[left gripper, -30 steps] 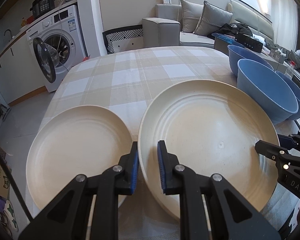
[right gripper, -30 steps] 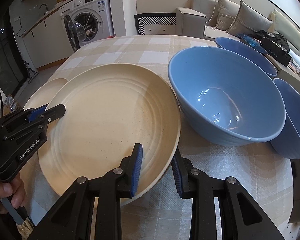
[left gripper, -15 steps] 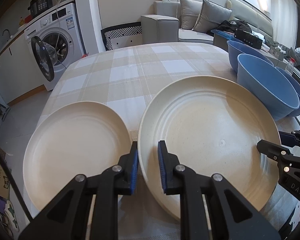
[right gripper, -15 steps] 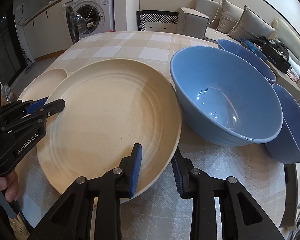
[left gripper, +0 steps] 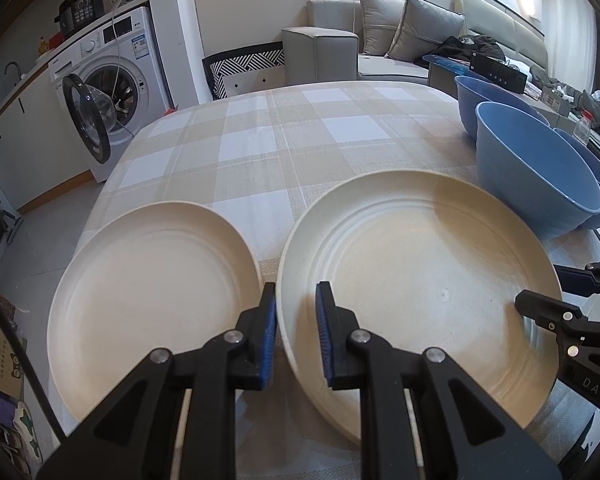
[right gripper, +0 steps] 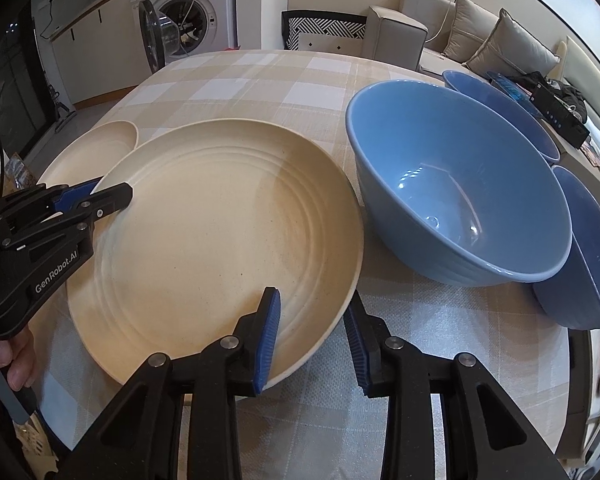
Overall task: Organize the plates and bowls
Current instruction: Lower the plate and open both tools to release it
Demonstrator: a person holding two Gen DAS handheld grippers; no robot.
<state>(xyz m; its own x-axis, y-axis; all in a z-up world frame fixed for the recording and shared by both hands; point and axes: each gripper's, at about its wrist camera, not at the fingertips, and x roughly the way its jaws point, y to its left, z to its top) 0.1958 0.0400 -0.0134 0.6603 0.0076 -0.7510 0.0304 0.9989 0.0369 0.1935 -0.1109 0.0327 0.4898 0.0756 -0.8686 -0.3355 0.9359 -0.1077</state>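
Checked bench [left gripper: 300, 140]: left tongs [left gripper: 296, 336] pinch the ridged plate [left gripper: 420, 280] rim to steady it; right tongs [right gripper: 312, 336], jaws just easing apart, straddle its opposite rim loosely.

You are working at a counter [left gripper: 300, 140] wearing a beige-and-white checked cloth. A white washing machine [left gripper: 112, 80] is standing behind it with its door hanging open. A grey sofa [left gripper: 380, 52] with cushions is catching daylight streaming in from upper right.
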